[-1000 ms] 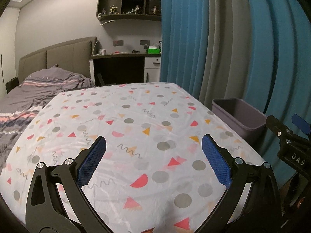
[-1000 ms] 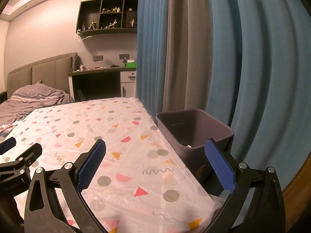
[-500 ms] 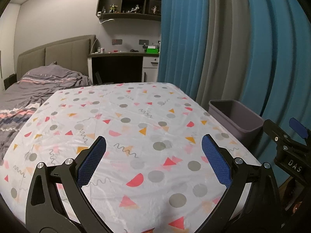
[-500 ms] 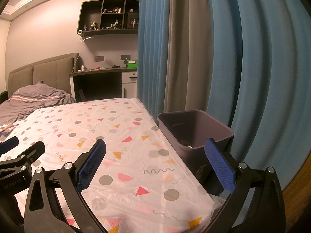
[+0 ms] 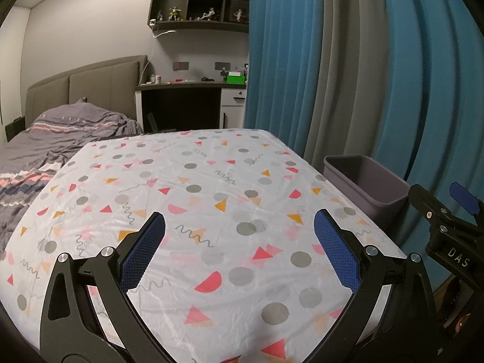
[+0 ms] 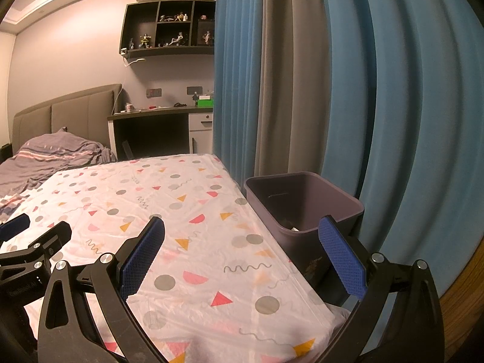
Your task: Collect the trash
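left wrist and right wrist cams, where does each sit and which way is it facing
Left wrist: sits behind the open left gripper, low over the patterned tablecloth, facing the bed and desk; the right gripper shows at its right edge.
Right wrist: sits behind the open right gripper at the table's curtain-side edge, facing the purple bin and curtains; the left gripper shows at its left.
Shared: tablecloth, bin, bed, desk, curtains, wall shelf.

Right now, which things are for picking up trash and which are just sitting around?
For the job:
- purple bin beside the table, something pale inside
- left tongs, open
- right tongs, open

Just there:
- patterned tablecloth
- bed
- desk
- curtains
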Demonstrator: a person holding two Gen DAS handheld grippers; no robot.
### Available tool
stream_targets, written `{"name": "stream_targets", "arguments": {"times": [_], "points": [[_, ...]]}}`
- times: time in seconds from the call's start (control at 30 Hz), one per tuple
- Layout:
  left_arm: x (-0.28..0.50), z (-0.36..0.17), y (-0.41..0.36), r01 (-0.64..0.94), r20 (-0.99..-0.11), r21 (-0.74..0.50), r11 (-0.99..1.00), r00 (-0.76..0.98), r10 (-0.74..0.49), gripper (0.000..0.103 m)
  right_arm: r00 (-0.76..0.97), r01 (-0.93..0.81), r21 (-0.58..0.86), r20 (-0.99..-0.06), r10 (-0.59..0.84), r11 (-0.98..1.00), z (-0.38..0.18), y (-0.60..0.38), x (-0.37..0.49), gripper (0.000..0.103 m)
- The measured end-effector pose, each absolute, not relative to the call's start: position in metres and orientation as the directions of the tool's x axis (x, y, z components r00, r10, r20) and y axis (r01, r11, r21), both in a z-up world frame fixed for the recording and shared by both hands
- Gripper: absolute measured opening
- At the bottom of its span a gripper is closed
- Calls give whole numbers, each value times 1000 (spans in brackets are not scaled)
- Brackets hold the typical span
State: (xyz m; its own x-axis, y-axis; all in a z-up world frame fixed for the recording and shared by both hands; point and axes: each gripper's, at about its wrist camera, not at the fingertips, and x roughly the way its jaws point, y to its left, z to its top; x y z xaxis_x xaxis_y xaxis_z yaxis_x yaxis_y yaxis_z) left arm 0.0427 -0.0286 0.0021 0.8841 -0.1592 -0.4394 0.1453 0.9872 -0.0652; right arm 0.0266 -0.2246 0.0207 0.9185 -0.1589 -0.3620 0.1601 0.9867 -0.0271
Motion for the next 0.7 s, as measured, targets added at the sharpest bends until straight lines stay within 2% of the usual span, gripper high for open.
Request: {"name": "stream_targets", "arguments": {"times": [0.7], "points": [[45,2,-32,149,-441,-62,987,883,-161,97,919,165,-23,-359,-162,986,22,-226,28,98]]}}
